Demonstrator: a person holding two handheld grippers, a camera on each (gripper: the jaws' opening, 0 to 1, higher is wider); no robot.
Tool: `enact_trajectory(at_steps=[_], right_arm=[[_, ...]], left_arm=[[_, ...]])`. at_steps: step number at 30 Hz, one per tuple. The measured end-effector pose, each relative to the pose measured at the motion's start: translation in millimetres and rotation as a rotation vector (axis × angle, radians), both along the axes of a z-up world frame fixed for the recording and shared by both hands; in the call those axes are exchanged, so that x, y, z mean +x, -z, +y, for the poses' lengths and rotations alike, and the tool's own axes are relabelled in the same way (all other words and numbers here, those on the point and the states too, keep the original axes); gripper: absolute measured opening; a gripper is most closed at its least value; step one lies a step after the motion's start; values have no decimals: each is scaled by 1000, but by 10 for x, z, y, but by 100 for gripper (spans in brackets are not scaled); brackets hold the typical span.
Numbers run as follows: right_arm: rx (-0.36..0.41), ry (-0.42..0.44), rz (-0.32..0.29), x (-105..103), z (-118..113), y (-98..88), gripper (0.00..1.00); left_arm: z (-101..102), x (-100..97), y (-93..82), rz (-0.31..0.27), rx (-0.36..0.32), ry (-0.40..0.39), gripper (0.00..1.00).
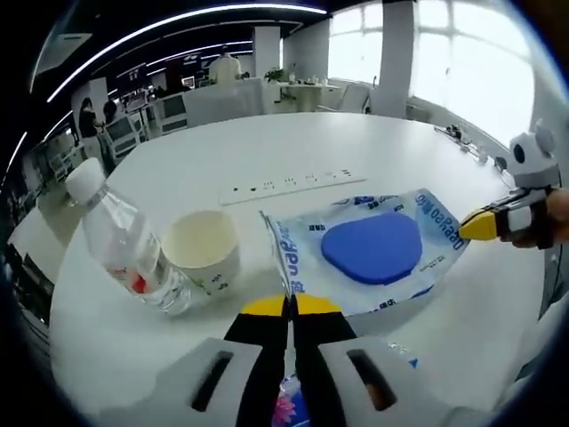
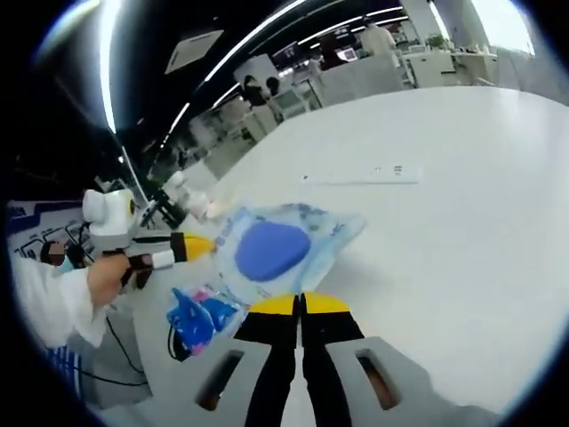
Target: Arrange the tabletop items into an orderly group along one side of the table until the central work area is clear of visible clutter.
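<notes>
The clear pouch with a blue pad (image 1: 373,249) lies mid-table, pinched at opposite edges by the left gripper (image 1: 290,307) and right gripper (image 2: 300,305), both pressed together. The water bottle (image 1: 120,240) and paper cup (image 1: 203,249) stand just beside it, so grouping seems barely begun.

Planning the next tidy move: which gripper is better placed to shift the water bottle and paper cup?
Left, probably. The water bottle and paper cup lie just ahead of the left gripper; the right gripper faces the blue-pad bag.

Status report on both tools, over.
Left tool shut on packet edge. Right tool shut on another edge. Bottle and cup close beside packet.
</notes>
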State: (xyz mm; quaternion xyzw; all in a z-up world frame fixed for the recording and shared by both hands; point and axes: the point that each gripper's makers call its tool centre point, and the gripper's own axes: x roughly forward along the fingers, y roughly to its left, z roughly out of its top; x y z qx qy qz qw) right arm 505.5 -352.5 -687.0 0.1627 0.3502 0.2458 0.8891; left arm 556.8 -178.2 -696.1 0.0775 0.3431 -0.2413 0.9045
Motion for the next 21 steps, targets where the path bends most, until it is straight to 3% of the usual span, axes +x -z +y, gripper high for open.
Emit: enact_trajectory(at_steps=[4,7,13,21], right_arm=[[-18,-17,-18,122,60,40,0],[-34,-27,8,175,61,135,0],[-117,-100,-6,306,100,242,0],[-112,-80,37,357,44,427,0]], left_arm=[[57,89,85,14,3,-10,0],[77,149,176,30,5,-6,0],[95,188,344,62,16,-11,0],[88,222,502,97,15,-5,0]])
